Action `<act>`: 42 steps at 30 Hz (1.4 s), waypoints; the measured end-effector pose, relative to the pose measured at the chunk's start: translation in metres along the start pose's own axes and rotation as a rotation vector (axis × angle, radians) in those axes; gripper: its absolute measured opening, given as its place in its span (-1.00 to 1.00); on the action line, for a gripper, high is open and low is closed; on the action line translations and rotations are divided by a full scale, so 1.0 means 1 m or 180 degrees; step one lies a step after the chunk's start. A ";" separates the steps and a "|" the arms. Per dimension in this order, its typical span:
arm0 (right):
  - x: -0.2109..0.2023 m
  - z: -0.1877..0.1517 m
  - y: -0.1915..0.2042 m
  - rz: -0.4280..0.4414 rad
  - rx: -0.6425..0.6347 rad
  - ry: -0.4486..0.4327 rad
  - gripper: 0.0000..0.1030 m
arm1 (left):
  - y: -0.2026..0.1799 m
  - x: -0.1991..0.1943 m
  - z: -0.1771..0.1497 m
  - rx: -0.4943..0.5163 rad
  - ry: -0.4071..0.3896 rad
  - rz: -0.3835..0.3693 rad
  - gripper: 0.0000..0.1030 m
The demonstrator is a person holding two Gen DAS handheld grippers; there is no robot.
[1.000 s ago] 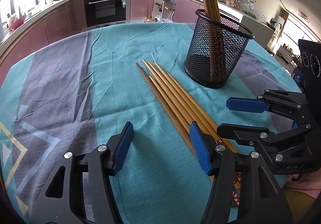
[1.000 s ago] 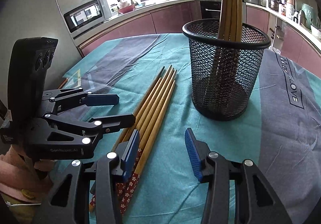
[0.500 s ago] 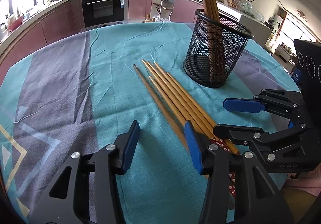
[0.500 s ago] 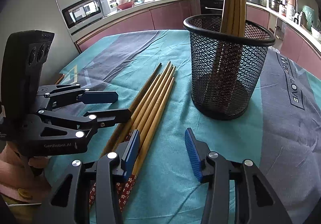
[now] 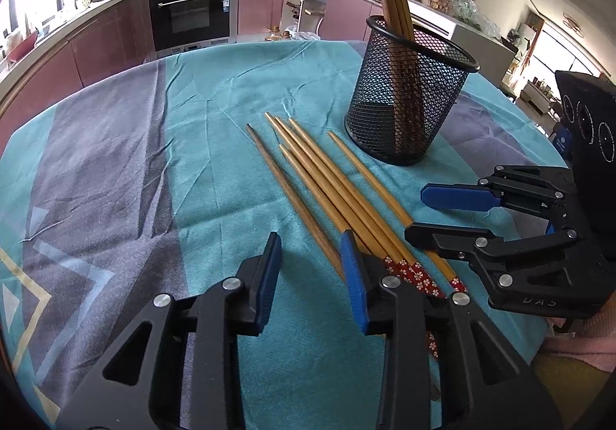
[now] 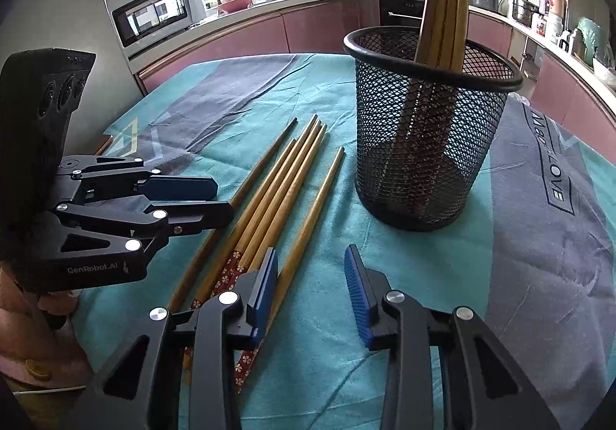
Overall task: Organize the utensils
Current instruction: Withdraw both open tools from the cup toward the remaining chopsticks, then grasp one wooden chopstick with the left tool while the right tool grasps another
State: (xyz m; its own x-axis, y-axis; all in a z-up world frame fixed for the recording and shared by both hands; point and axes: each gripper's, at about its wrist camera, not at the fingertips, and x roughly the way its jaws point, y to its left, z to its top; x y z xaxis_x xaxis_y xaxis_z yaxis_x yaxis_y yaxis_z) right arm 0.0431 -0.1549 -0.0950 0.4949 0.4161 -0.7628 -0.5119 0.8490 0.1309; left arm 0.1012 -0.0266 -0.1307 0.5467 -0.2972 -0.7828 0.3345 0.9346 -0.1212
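Observation:
Several wooden chopsticks (image 5: 327,187) lie side by side on the teal tablecloth; they also show in the right wrist view (image 6: 277,195). A black mesh holder (image 5: 408,102) stands behind them with several chopsticks upright in it, and shows in the right wrist view (image 6: 427,125). My left gripper (image 5: 310,268) is open and empty, low over the thick ends of the lying chopsticks. My right gripper (image 6: 310,276) is open and empty, its left finger over the rightmost chopsticks. One chopstick (image 5: 369,179) lies apart from the bundle on the holder's side.
The round table's cloth (image 5: 115,179) has grey and teal bands. Kitchen counters, an oven (image 5: 188,14) and a microwave (image 6: 154,14) stand beyond the table's far edge. Each gripper appears beside the other: the right one (image 5: 435,214), the left one (image 6: 215,202).
Both grippers have edged forward and closer to the chopsticks. One chopstick has shifted away from the bundle toward the holder. The left gripper's jaws have narrowed a little.

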 end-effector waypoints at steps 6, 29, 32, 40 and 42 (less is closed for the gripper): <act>0.004 0.005 0.001 -0.0026 -0.0012 0.0015 -0.44 | 0.001 0.004 0.004 0.0002 0.0038 0.0031 -0.34; -0.004 0.007 -0.018 0.0208 0.0326 -0.0075 -0.89 | 0.019 -0.003 0.006 -0.0483 -0.0027 0.0105 -0.98; -0.007 0.008 -0.016 0.0222 0.0303 -0.0108 -0.89 | 0.023 -0.001 0.005 -0.0512 0.0033 -0.0009 -0.98; -0.008 0.009 -0.013 0.0252 0.0296 -0.0113 -0.89 | 0.020 -0.003 0.006 -0.0472 -0.0002 -0.0032 -0.58; -0.007 0.010 -0.013 0.0262 0.0291 -0.0113 -0.89 | 0.018 0.000 0.007 -0.0446 0.0027 -0.0034 -0.56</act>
State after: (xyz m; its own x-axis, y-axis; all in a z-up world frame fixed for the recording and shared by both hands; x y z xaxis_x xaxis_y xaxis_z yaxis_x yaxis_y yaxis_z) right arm 0.0529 -0.1658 -0.0848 0.4793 0.4955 -0.7244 -0.4866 0.8369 0.2505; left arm 0.1126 -0.0112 -0.1289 0.5369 -0.3062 -0.7861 0.2296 0.9497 -0.2131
